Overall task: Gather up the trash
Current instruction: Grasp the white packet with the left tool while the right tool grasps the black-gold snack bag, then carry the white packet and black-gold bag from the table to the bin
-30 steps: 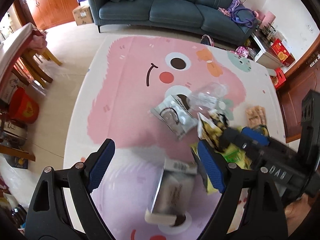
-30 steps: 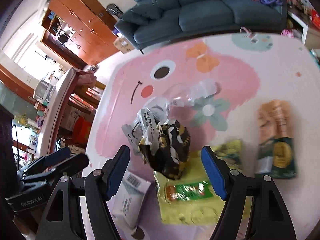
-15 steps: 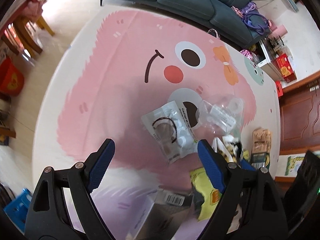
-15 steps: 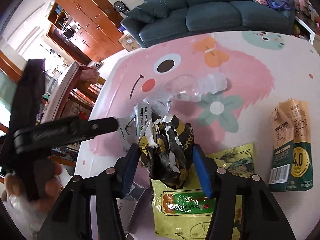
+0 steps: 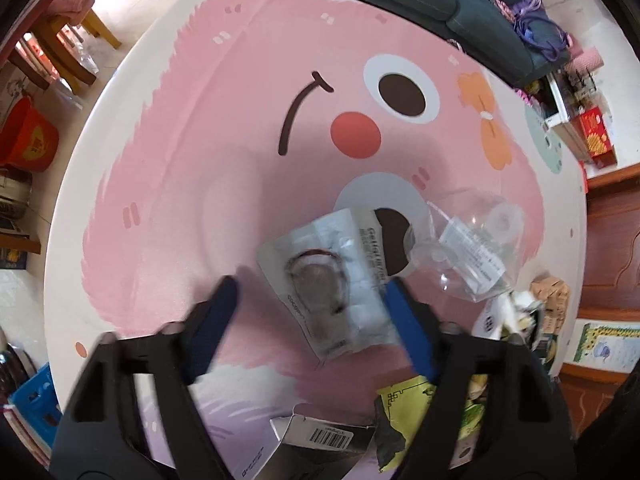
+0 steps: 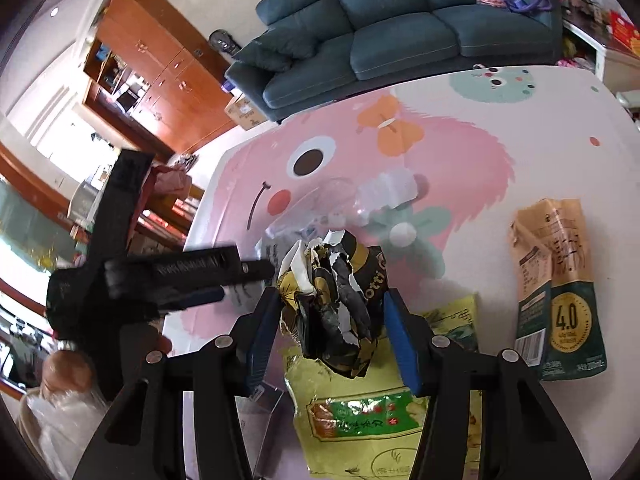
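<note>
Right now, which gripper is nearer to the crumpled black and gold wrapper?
Right. The right gripper has its blue pads on both sides of the crumpled black and gold wrapper. The left gripper is apart from it, open around the grey pouch.

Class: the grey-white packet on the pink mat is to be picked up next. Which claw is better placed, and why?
Left. The left claw is open with the grey-white packet between its fingers; the right claw is shut on a crumpled black-and-yellow wrapper.
</note>
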Tool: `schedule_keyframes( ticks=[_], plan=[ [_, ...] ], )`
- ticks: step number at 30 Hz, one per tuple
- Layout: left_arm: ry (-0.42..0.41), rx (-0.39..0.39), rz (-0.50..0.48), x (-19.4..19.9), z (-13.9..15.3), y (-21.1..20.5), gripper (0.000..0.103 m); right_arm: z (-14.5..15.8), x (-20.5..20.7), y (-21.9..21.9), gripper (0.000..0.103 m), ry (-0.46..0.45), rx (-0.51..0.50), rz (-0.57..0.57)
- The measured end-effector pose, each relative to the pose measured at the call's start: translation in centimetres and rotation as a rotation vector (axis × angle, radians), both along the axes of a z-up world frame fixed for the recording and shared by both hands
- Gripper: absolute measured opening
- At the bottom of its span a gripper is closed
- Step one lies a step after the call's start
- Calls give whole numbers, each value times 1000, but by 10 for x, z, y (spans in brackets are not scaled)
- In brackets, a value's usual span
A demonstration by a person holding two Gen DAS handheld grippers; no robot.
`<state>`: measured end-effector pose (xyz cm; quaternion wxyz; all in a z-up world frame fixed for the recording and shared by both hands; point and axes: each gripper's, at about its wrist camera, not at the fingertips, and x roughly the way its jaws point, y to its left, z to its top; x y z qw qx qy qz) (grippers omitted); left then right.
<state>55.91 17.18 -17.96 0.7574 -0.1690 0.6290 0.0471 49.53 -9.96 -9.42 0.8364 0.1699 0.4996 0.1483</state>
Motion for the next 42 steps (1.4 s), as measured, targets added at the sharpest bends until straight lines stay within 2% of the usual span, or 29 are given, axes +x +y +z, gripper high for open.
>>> schedule_keyframes(
  ticks=[1, 2, 4, 7, 8, 9, 14, 18, 23, 29, 35, 42],
  plan=[
    [2, 11, -7, 1, -1, -3, 55, 1, 0, -2, 52, -2, -1, -11],
    [-8, 29, -15, 1, 1, -5, 47, 3, 0, -4, 52, -5, 3, -18],
    [-9, 40, -30, 2, 0, -11, 41, 5, -1, -7, 52, -5, 10, -26],
    [-37, 62, -25, -3, 5, -15, 24, 9, -4, -11, 52, -13, 13, -30],
    [-53, 73, -25, -5, 9, -16, 12, 11, -5, -13, 52, -14, 13, -31],
    [-58, 76, -28, -7, 12, -17, 10, 13, -9, -15, 52, -18, 16, -30],
    [-110, 94, -1, -31, 38, -18, 8, 29, -27, -24, 52, -40, 19, -9],
    [-157, 93, 10, -60, 73, -12, 8, 45, -51, -33, 52, -56, 22, 24],
    [-198, 79, 16, -124, 120, -28, 8, 68, -90, -49, 52, -75, 19, 88],
    [-237, 121, 15, -209, 161, -65, 8, 99, -142, -73, 52, -112, 15, 197],
    [-284, 146, 21, -280, 187, -103, 8, 125, -189, -95, 52, -148, 15, 291],
    [-296, 183, -42, -338, 201, -131, 8, 144, -244, -115, 52, -159, 27, 332]
  ],
)
